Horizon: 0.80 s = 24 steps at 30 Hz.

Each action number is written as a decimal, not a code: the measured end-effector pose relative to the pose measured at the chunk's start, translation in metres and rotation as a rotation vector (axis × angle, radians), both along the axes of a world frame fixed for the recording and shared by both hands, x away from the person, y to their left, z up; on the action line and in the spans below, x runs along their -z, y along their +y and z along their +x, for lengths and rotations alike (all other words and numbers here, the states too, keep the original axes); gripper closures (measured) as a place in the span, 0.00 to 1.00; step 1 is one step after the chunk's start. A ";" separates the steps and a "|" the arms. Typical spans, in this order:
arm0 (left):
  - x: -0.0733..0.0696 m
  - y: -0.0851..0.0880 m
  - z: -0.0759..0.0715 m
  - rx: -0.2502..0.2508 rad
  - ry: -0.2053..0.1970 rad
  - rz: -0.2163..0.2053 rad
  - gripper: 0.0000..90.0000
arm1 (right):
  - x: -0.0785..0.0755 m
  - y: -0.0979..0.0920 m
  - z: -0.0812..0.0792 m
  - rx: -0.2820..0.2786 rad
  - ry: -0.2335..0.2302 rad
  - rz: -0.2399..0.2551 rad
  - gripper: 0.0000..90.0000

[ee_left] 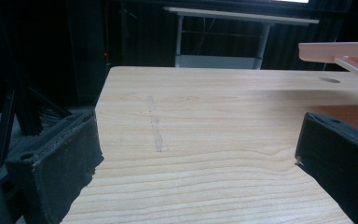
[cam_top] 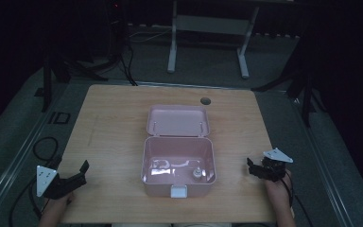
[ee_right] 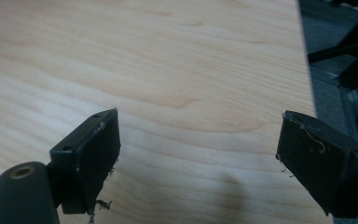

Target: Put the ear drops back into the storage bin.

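Two grippers rested near front table corners, well apart from pink box at centre. Box lid lay open, tilted back. Small pale item sat inside box. Left gripper jaws spread wide, empty. Right gripper jaws likewise apart, empty.

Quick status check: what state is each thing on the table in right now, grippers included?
Pink plastic box: open, upright on the wooden table.
Pink hinged lid: swung back behind the box.
Small pale item in the box: resting on the bottom, identity unclear.
Left gripper: open, holding nothing.
Right gripper: open, holding nothing.
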State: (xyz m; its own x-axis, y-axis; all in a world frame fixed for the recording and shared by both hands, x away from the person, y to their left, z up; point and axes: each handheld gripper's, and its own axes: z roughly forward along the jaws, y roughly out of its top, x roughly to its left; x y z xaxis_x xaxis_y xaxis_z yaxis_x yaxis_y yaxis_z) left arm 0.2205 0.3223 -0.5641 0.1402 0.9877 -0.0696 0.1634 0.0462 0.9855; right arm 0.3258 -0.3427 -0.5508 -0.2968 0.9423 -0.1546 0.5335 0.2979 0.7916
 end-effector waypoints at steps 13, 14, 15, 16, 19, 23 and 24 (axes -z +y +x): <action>0.000 0.000 0.000 0.002 0.001 0.001 0.00 | -0.002 -0.001 -0.013 0.020 -0.170 0.114 0.15; 0.000 0.000 0.000 0.002 -0.001 -0.001 0.00 | -0.003 -0.001 -0.014 0.025 -0.175 0.142 0.15; 0.000 0.000 0.000 0.002 -0.001 -0.001 0.00 | -0.003 0.000 -0.014 0.026 -0.179 0.140 0.15; 0.000 0.000 0.000 0.002 -0.001 -0.001 0.00 | -0.002 0.000 -0.014 0.024 -0.179 0.138 0.15; 0.000 0.000 0.000 0.003 -0.001 -0.001 0.00 | -0.001 0.002 -0.013 0.023 -0.168 0.119 0.15; 0.000 0.000 0.000 0.004 -0.001 -0.003 0.00 | 0.000 0.004 -0.013 0.022 -0.167 0.102 0.15; 0.000 0.000 0.000 0.004 -0.002 -0.004 0.00 | 0.000 0.005 -0.013 0.020 -0.171 0.095 0.15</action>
State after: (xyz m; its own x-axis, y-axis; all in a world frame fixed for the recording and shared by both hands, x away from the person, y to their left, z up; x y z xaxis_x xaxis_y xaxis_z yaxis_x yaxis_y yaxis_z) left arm 0.2204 0.3225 -0.5642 0.1444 0.9868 -0.0728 0.1619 0.0491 0.9856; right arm 0.3132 -0.3380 -0.5506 -0.2547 0.9607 -0.1107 0.3943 0.2077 0.8952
